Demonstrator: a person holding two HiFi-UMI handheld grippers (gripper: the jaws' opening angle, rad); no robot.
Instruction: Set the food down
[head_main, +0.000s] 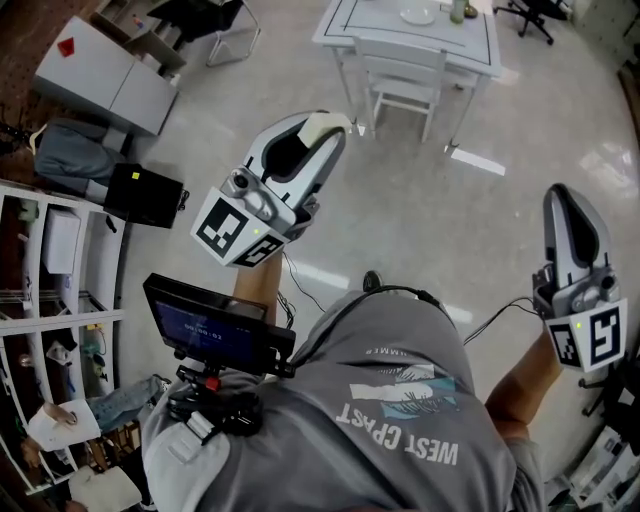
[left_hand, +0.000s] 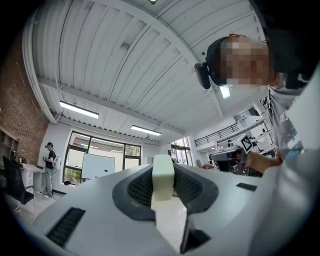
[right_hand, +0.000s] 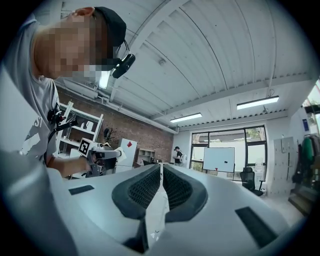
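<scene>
In the head view my left gripper (head_main: 328, 127) is raised and points away from me, shut on a pale cream block of food (head_main: 322, 124) at its tips. The left gripper view shows the same block (left_hand: 163, 171) pinched upright between the dark ribbed pads (left_hand: 140, 187), with the ceiling behind it. My right gripper (head_main: 562, 195) is held up at the right, jaws together and nothing in them. In the right gripper view its pads (right_hand: 145, 187) meet along a thin line, and the left gripper (right_hand: 102, 154) shows far off to the left.
A white table (head_main: 345, 35) with a white chair (head_main: 403, 85) tucked under it stands ahead, carrying a small dish (head_main: 417, 14) and a bottle (head_main: 457, 10). White shelves (head_main: 50, 260), a grey cabinet (head_main: 105, 75) and a black box (head_main: 145, 195) line the left. A person (left_hand: 49, 167) stands by the windows.
</scene>
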